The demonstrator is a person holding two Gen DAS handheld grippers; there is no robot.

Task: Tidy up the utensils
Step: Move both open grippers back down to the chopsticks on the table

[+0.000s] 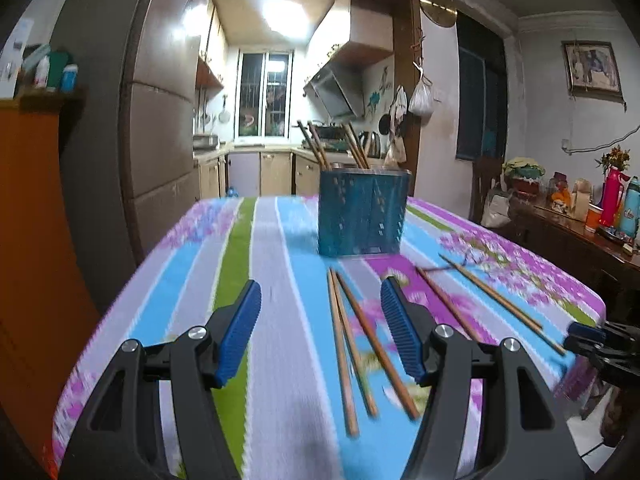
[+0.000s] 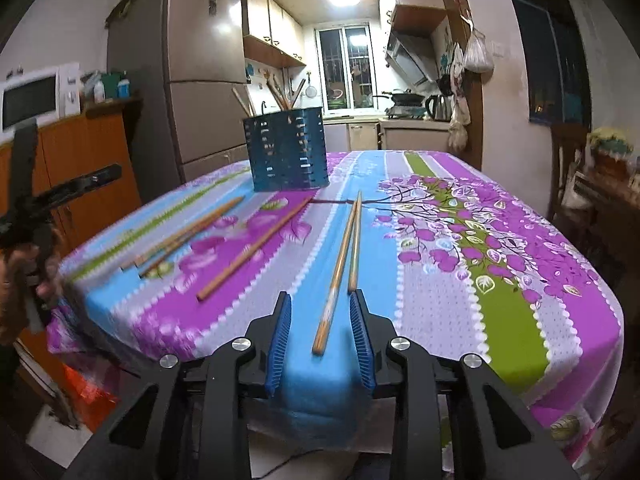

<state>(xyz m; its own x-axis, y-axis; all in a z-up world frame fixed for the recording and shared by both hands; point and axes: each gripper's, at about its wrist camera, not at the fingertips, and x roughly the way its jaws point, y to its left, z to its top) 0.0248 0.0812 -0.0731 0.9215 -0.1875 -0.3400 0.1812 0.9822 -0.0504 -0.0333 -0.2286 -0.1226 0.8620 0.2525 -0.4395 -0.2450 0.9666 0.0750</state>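
A blue perforated utensil holder [image 1: 364, 213] is seen standing upright near the far edge of the table, on a striped floral tablecloth [image 1: 264, 264], with several wooden chopsticks [image 1: 318, 146] leaning inside it. Three loose chopsticks [image 1: 352, 344] are laid close together toward the near edge, ahead of the left gripper [image 1: 320, 332], whose jaws are spread wide and hold nothing. Further right, a single chopstick [image 1: 448, 304] and another [image 1: 500, 300] lie apart.

In the right wrist view, a pair of chopsticks [image 2: 346, 256] is laid side by side, pointing from the holder toward the near edge. Their near ends are framed between the fingers of the right gripper [image 2: 322, 340], which are parted and not clamped on them.
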